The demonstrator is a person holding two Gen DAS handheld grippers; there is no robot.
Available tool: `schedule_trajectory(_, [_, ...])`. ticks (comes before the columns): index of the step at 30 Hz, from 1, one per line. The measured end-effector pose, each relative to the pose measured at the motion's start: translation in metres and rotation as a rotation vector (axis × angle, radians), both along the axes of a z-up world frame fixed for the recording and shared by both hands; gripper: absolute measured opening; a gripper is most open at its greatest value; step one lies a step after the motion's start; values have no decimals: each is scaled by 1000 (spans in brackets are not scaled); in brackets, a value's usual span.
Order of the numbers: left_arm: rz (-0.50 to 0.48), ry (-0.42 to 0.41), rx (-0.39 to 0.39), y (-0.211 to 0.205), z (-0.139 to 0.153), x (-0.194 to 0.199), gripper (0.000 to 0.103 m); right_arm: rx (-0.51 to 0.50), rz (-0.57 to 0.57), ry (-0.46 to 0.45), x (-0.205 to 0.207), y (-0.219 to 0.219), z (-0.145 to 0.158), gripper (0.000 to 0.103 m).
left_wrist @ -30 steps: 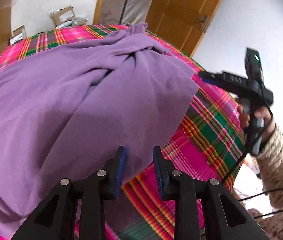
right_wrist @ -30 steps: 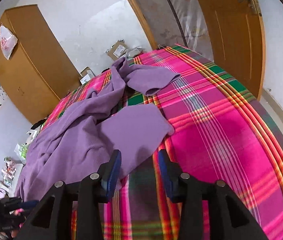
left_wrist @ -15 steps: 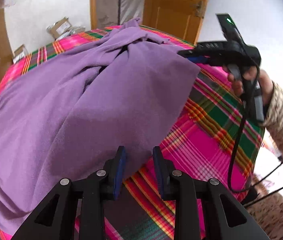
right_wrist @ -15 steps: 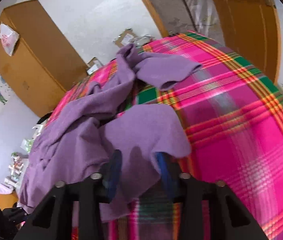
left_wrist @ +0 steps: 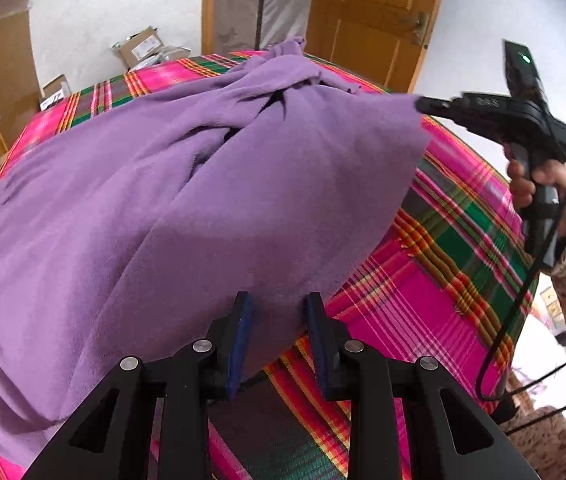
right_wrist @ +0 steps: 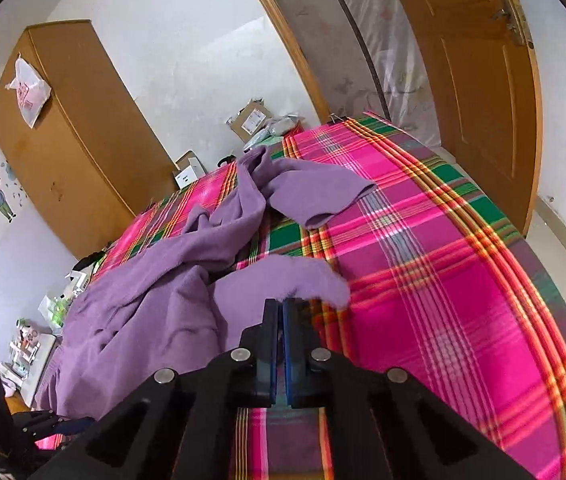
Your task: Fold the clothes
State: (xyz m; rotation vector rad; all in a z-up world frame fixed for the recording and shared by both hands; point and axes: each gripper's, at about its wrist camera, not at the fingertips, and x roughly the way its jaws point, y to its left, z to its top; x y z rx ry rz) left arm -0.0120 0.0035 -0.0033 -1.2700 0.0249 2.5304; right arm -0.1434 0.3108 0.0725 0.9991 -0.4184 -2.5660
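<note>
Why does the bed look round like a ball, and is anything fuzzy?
Left wrist view: the fisheye lens bulges the plaid bed and darkens the corners; the purple garment looks sharp in soft daylight. Right wrist view: same bulge, the door curves, and the cloth just beyond the right claw looks slightly fuzzy.

brightness: both my wrist cams are well lit, soft daylight-ish, colours punchy
light source: can't really tell, it's just even all over
glare: white wall [left_wrist: 95, 12] runs a bit washed out in my left view
shadows: faint ones in the folds of the purple garment [left_wrist: 187, 184], nothing hard
blur: mostly sharp; garment edge at my right gripper [right_wrist: 282, 304] looks a little smeared
distortion: heavy fisheye, the bed [right_wrist: 463, 300] bulges, door [right_wrist: 483, 80] bows, black corners
</note>
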Motion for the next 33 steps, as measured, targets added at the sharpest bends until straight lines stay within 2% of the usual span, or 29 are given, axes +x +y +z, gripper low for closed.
schedule_trajectory(4, [28, 0, 23, -5, 0, 3, 29, 43, -55, 39, 14, 5, 5, 2])
schedule_trajectory(7, [41, -2, 31, -8, 0, 5, 29, 3, -112, 61, 25, 20, 14, 2])
schedule_trajectory(10, [44, -3, 34, -9, 0, 8, 29, 12, -164, 91, 36, 35, 24, 2])
schedule_trajectory(13, [42, -4, 45, -8, 1, 11, 29, 39, -166, 64, 40, 40, 20, 2])
schedule_trajectory(16, [17, 4, 23, 0, 2, 16, 29, 54, -156, 30, 44, 41, 11, 5])
schedule_trajectory(17, [12, 6, 20, 1, 2, 17, 29, 37, -158, 16, 47, 44, 7, 7])
schedule_trajectory(19, [10, 7, 18, 0, 3, 20, 29, 13, -156, 2, 55, 47, 2, 26])
schedule_trajectory(21, [22, 6, 19, -4, 3, 21, 29, 16, -131, 8, 64, 45, -1, 35])
schedule_trajectory(30, [49, 9, -40, -14, 2, 33, 29, 325, 132, 98, 92, -29, -15, 37])
schedule_trajectory(33, [43, 13, -51, -13, 2, 36, 29, 422, 169, 118, 89, -50, -19, 37])
